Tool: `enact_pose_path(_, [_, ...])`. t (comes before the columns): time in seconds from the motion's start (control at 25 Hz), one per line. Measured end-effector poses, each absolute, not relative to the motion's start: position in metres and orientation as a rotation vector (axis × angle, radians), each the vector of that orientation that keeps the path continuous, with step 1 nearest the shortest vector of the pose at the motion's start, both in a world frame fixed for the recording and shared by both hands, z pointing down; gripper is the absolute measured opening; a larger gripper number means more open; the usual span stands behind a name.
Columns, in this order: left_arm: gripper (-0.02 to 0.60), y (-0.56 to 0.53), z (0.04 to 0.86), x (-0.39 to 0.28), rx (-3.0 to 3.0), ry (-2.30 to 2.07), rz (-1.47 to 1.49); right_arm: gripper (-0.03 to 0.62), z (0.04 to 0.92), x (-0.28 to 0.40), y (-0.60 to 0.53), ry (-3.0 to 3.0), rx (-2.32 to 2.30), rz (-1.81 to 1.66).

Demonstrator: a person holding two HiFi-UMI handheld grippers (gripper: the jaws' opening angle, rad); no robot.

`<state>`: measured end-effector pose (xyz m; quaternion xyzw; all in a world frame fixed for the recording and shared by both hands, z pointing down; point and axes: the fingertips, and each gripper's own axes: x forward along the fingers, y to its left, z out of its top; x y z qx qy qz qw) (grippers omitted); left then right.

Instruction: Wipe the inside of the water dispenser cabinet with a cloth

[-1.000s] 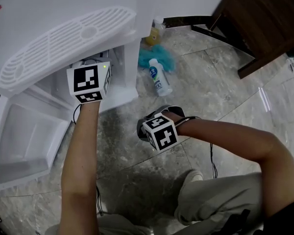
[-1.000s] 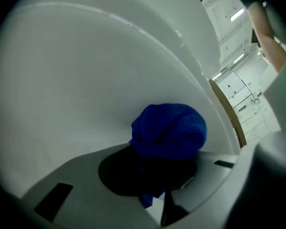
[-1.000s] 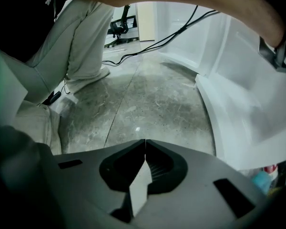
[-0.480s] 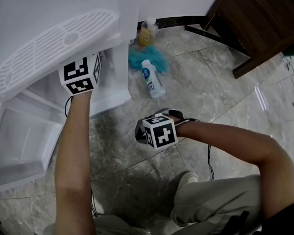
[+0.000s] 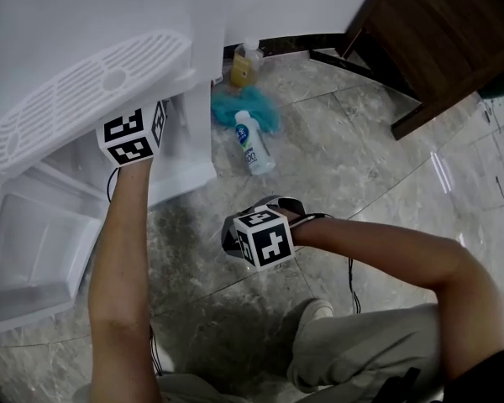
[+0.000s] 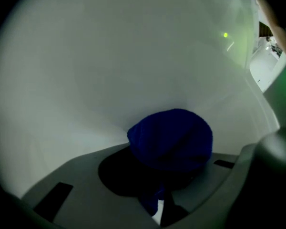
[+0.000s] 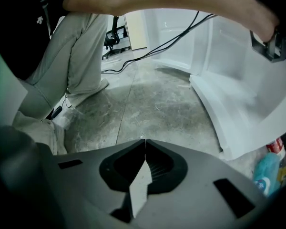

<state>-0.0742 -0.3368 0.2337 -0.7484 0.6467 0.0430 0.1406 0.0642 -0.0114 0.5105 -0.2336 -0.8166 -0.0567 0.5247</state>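
Grey marble floor (image 5: 361,166) carries a white plastic water dispenser cabinet (image 5: 200,74). Inside the cabinet, the left hand-held gripper (image 6: 164,185) is clamped on a bunched dark blue cloth (image 6: 171,137), which sits against the white inner wall (image 6: 109,56) just ahead of its jaws. To its right, the right hand-held gripper (image 7: 144,147) hangs over the floor, jaws together and empty.

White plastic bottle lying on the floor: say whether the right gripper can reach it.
Probably yes: only bare marble floor lies between the shut, empty right gripper and the white plastic bottle. It must open first.
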Motion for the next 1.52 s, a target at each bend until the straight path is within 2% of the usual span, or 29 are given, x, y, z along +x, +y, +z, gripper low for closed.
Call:
enact_pose_path(0.48, [0.08,-0.33,0.236,-0.069,-2.157,1.858,0.13,-0.002,0.511,0.063,-0.012,-1.952,-0.568,-0.158])
enact_pose_path(0.76, [0.074,-0.326,0.242,-0.067,-2.194,1.913,0.147,-0.002,0.517,0.086,-0.011,-1.913,-0.556,-0.134])
enact_pose_path(0.88, [0.075,-0.303,0.243,-0.052,-2.271,1.804,0.102,-0.002,0.515,0.083,-0.016,-1.916,-0.541,-0.142])
enact_pose_path(1.04, [0.075,-0.259,0.248,-0.036,-2.416,1.56,-0.061,-0.002,0.502,0.068,-0.043,-2.005,-0.417,-0.052])
enact_pose_path(1.28, [0.076,-0.183,0.288,-0.021,-2.573,1.203,-0.478,-0.002,0.451,0.036,-0.094,-2.259,-0.125,0.218])
enact_pose_path(1.52, [0.077,-0.125,0.318,-0.06,-2.578,1.155,-0.842,0.002,0.398,-0.012,-0.09,-2.443,-0.077,0.317])
